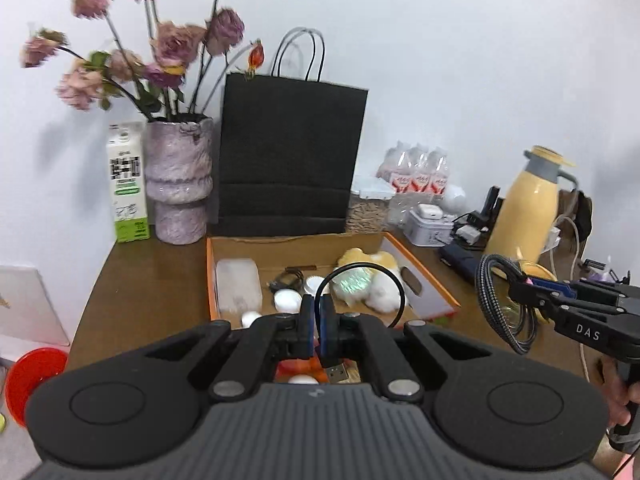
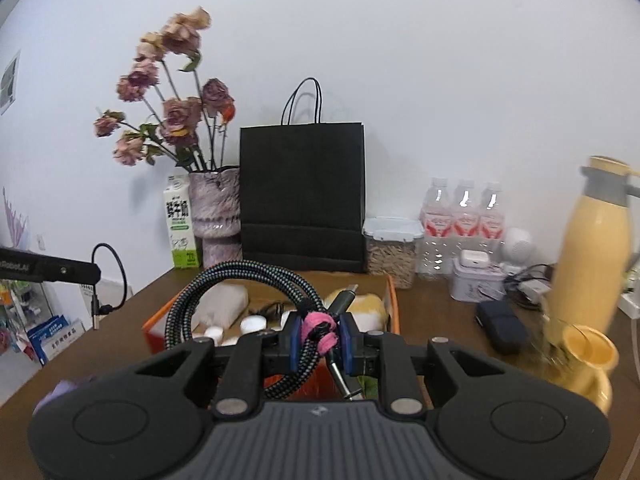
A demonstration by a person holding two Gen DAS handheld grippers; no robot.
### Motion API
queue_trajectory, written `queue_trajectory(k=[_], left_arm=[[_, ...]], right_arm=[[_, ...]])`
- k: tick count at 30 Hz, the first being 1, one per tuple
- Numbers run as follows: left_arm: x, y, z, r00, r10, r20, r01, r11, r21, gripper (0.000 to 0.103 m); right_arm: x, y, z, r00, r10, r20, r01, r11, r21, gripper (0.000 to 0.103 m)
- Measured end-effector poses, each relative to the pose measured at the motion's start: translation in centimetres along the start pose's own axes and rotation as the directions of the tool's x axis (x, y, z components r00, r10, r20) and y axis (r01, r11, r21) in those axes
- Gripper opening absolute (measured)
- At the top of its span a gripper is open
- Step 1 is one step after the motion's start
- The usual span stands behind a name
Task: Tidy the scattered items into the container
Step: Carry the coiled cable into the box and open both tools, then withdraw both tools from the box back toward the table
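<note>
Left gripper: your left gripper (image 1: 316,320) is pinched fully closed on a thin black cable (image 1: 362,276); its loop arcs up over the fingers and its USB plug (image 1: 337,372) dangles just below them.

Right gripper: your right gripper (image 2: 320,338) is clamped on a coiled braided cable (image 2: 240,280), right at the pink strap (image 2: 316,330) that binds the coil.

Where the cables are: both are in the air in front of you, near the orange-rimmed cardboard box (image 1: 424,268) on the brown table (image 1: 152,280).

What the box already holds: a plush toy (image 1: 372,276), a frosted plastic case (image 1: 238,284), small white round pieces (image 1: 287,300) and a dark tangle of cord (image 1: 286,278).

How the thin cable handles: light, limp and springy. Expect the loop to flop and the plug end to swing, so it may catch on the box rim.

How the braided coil handles: heavier and stiffer, with a grippy weave. It should keep its shape while the strap holds.

Best hold: the strapped waist is the right spot, since all the turns are gathered there. On the thin cable, a pinch near the plug leaves less loose tail.

Risk: neither cable is fragile, but a metal plug (image 2: 340,376) sticks out beside your right pads and could snag.
</note>
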State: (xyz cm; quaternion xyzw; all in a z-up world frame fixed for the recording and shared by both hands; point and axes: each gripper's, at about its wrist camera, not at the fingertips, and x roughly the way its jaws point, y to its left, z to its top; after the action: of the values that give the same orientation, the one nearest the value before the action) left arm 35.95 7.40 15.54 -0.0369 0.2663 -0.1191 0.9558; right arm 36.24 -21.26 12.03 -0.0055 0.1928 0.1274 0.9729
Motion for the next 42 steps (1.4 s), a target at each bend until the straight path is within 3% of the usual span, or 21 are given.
queue_trajectory(k=[5, 8, 12, 16, 21, 24, 30, 35, 38, 42], left_arm=[[7.5, 2.1, 3.3, 0.992, -0.031, -0.125, 0.033, 0.999, 0.017, 0.003], [12.5, 3.2, 3.3, 0.970, -0.049, -0.237, 0.054, 0.998, 0.015, 0.003], [17.2, 4.3, 1.7, 0.933, 0.021, -0.360, 0.001, 0.998, 0.063, 0.003], [20.3, 5.7, 0.0, 0.878, 0.029, -0.478, 0.005, 0.998, 0.069, 0.005], [21.0, 7.0, 0.1, 0.860, 0.063, -0.506, -0.037, 0.997, 0.061, 0.010], [20.0, 7.6, 0.7, 0.871, 0.074, -0.486, -0.058, 0.997, 0.048, 0.020], [16.7, 7.2, 2.4, 0.898, 0.092, -0.430, -0.084, 0.996, 0.038, 0.031], [12.3, 5.8, 3.9, 0.930, 0.116, -0.349, -0.109, 0.993, 0.041, 0.049], [9.0, 4.7, 4.3, 0.948, 0.178, -0.262, -0.165, 0.984, 0.071, 0.054], [4.5, 3.7, 4.0, 0.960, 0.189, -0.205, -0.185, 0.982, 0.041, 0.061]], right_arm=[[9.2, -0.4, 2.8, 0.995, 0.035, -0.098, -0.035, 0.999, 0.002, 0.019], [15.2, -0.3, 2.7, 0.978, 0.043, -0.204, -0.046, 0.999, -0.006, 0.019], [21.3, 0.5, 0.7, 0.939, 0.036, -0.343, -0.047, 0.999, -0.025, 0.019], [24.5, 1.9, -1.0, 0.904, -0.015, -0.427, -0.034, 0.994, -0.107, 0.019], [25.9, 3.4, -2.6, 0.871, -0.059, -0.487, -0.032, 0.984, -0.176, 0.020], [25.7, 3.2, -2.4, 0.869, -0.042, -0.492, -0.036, 0.988, -0.148, 0.020], [22.3, 2.6, 0.5, 0.913, -0.027, -0.408, -0.029, 0.991, -0.131, 0.031], [18.1, 2.3, 2.8, 0.936, -0.038, -0.351, -0.014, 0.989, -0.145, 0.040], [14.7, 2.0, 3.8, 0.948, -0.008, -0.318, -0.033, 0.992, -0.125, 0.051], [10.3, 2.1, 4.1, 0.962, -0.002, -0.273, -0.040, 0.989, -0.146, 0.056]])
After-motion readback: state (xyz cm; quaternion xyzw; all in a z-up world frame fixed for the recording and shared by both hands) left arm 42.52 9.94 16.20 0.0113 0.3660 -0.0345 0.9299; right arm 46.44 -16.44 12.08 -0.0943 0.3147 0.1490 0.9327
